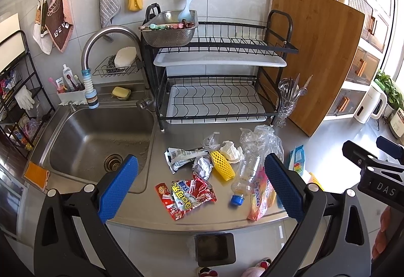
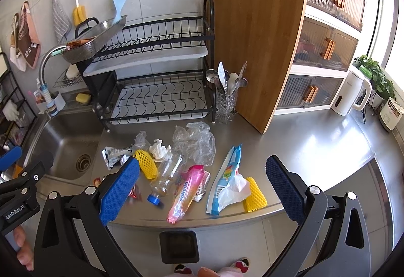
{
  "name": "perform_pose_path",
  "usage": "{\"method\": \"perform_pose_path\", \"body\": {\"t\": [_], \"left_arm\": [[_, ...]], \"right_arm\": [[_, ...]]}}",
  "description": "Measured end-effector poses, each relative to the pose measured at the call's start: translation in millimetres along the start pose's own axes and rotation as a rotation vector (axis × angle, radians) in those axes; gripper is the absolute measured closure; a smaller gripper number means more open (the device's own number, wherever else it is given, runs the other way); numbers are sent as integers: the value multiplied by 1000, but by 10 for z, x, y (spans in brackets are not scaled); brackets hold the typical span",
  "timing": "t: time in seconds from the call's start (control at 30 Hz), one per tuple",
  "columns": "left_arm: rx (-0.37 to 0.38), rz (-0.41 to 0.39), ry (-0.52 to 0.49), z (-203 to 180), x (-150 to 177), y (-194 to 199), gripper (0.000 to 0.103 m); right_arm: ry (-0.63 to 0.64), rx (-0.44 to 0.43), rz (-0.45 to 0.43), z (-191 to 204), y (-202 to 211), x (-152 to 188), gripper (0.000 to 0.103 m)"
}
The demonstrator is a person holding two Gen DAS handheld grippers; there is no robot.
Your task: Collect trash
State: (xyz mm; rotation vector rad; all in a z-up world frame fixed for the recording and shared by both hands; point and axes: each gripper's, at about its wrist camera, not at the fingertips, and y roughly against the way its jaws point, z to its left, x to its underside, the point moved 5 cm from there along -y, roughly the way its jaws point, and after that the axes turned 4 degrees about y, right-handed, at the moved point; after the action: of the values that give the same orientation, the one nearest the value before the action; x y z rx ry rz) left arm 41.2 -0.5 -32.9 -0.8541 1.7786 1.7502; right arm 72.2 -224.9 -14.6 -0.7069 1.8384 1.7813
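Observation:
Trash lies scattered on the steel counter (image 1: 335, 140): a red snack wrapper (image 1: 186, 195), a silver wrapper (image 1: 181, 157), a yellow foam net (image 1: 222, 166), a crumpled tissue (image 1: 231, 150), a crushed clear bottle (image 1: 246, 173) with a blue cap, and a clear plastic bag (image 1: 262, 140). The right wrist view adds a pink wrapper (image 2: 188, 193), a blue wipes pack (image 2: 227, 171) and a second foam net (image 2: 253, 195). A black bin (image 2: 179, 246) stands on the floor below the counter edge. My left gripper (image 1: 202, 186) and right gripper (image 2: 202, 190) hover open over the front edge, holding nothing.
A sink (image 1: 101, 135) with a faucet (image 1: 101, 42) is on the left. Behind the trash stand a black dish rack (image 1: 217, 75), a glass of utensils (image 2: 226, 100) and a leaning wooden cutting board (image 2: 255, 45). A white kettle (image 2: 351, 92) sits far right.

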Motion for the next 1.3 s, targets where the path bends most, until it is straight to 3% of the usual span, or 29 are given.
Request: {"method": "perform_pose_path", "body": {"t": [0.47, 0.8, 0.93, 1.2, 1.27, 1.3], "left_arm": [[-9, 1, 3, 22, 10, -9, 8], [-18, 31, 0, 109, 99, -181, 8], [-20, 36, -30, 127, 169, -281, 8], [14, 145, -37, 248, 449, -707, 9], [31, 178, -45, 258, 546, -832, 11], [41, 193, -47, 277, 586, -894, 11]], "right_arm": [[1, 2, -2, -3, -11, 12, 3], [-16, -71, 14, 5, -131, 69, 3], [-16, -77, 59, 65, -283, 146, 3], [-28, -88, 187, 160, -738, 450, 3], [-26, -96, 243, 204, -894, 561, 7], [-29, -97, 271, 225, -973, 625, 13]]}}
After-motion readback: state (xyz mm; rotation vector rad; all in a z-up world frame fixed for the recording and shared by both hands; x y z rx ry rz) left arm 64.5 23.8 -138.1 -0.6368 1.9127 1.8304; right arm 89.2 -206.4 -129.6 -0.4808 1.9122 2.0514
